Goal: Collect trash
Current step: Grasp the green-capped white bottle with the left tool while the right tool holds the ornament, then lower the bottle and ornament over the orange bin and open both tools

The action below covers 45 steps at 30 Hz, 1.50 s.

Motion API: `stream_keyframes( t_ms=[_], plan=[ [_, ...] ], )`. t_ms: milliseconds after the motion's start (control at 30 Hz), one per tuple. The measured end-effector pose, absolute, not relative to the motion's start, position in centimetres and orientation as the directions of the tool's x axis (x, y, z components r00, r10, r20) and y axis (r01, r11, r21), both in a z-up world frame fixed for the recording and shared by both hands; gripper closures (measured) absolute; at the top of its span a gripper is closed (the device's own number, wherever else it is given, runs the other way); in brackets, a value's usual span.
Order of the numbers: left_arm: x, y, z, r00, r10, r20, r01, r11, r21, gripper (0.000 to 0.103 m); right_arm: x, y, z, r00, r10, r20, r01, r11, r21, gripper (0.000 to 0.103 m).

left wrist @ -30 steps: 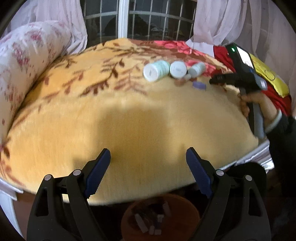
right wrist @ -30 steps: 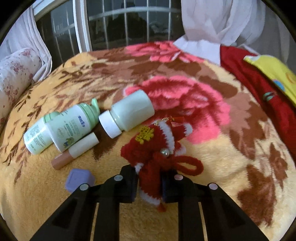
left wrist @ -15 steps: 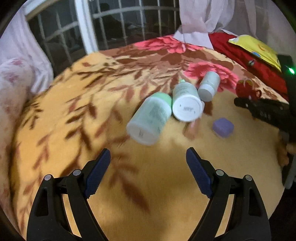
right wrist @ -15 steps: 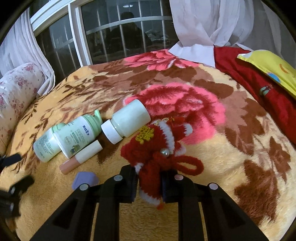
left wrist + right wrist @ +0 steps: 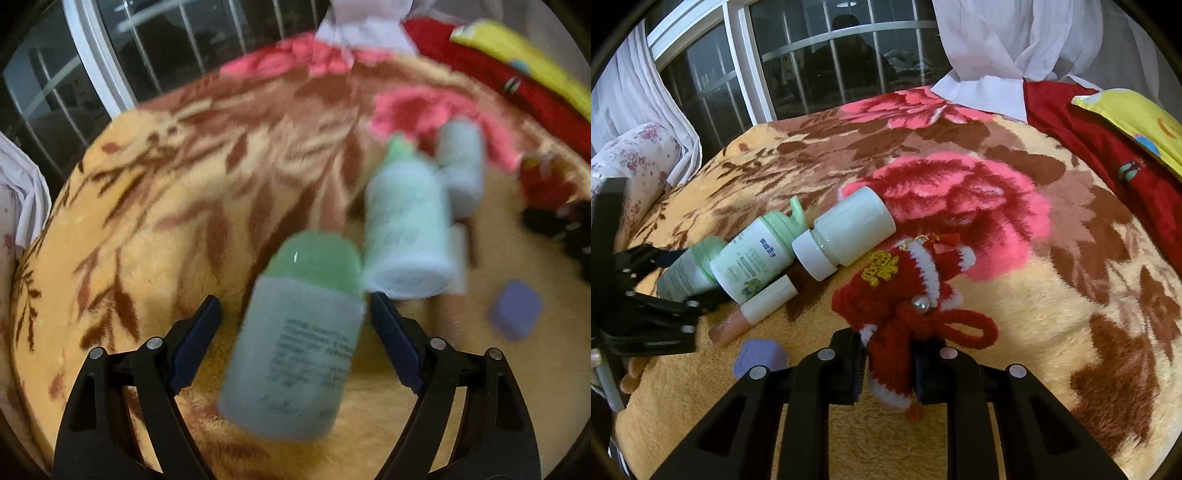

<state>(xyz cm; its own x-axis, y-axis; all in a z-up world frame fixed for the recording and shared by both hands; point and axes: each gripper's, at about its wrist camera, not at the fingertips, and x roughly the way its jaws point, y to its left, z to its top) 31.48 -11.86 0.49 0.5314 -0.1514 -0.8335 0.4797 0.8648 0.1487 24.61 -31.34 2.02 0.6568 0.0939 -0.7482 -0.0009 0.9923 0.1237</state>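
Several items lie on the floral blanket [image 5: 1052, 295]. They are a green-capped bottle [image 5: 295, 332], a pale green pump bottle [image 5: 406, 229], a white-capped bottle [image 5: 846, 232], a tan tube [image 5: 750, 310] and a purple cube [image 5: 761, 356]. My left gripper [image 5: 294, 304] is open, its jaws either side of the green-capped bottle. A gap shows at the left pad; the view is blurred. My right gripper [image 5: 888, 354] is shut on a red knitted ornament [image 5: 905, 288] with white trim and a gold knot. The right wrist view shows the left gripper [image 5: 676, 277] at the green-capped bottle [image 5: 687, 273].
A barred window [image 5: 831, 66] and white curtains [image 5: 1015, 44] stand behind the bed. A flowered pillow [image 5: 635, 158] lies at the left, a red cloth [image 5: 1108, 155] and a yellow cushion [image 5: 1137, 122] at the right. A person's fingers [image 5: 629, 376] show at the left edge.
My left gripper has swept from the bed's near edge to the bottles and now straddles the green-capped one. My right gripper stays shut on the ornament, hardly moved.
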Motion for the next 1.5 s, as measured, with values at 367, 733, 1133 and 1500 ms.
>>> stream_keyframes(
  t_ms=[367, 733, 1133, 1500],
  plan=[
    [28.6, -11.8, 1.6, 0.62, -0.101, -0.778, 0.402, 0.893, 0.204, 0.051, 24.5, -31.5, 2.1, 0.667, 0.102, -0.738, -0.006, 0.991, 0.132, 0.083],
    [22.5, -4.3, 4.2, 0.655, -0.047, -0.754, 0.089, 0.996, 0.015, 0.055, 22.5, -30.9, 4.3, 0.753, 0.025, -0.658, 0.026, 0.997, 0.068, 0.083],
    [9.8, -2.4, 6.6, 0.753, -0.051, -0.657, 0.08, 0.997, 0.014, 0.055, 9.9, -24.0, 7.4, 0.768, 0.173, -0.617, -0.16, 0.984, 0.077, 0.083],
    [-1.0, -1.6, 4.1, 0.733, -0.06, -0.678, 0.078, 0.997, -0.004, 0.055, -2.5, -18.8, 5.8, 0.709, 0.28, -0.647, -0.297, 0.951, 0.086, 0.083]
  ],
)
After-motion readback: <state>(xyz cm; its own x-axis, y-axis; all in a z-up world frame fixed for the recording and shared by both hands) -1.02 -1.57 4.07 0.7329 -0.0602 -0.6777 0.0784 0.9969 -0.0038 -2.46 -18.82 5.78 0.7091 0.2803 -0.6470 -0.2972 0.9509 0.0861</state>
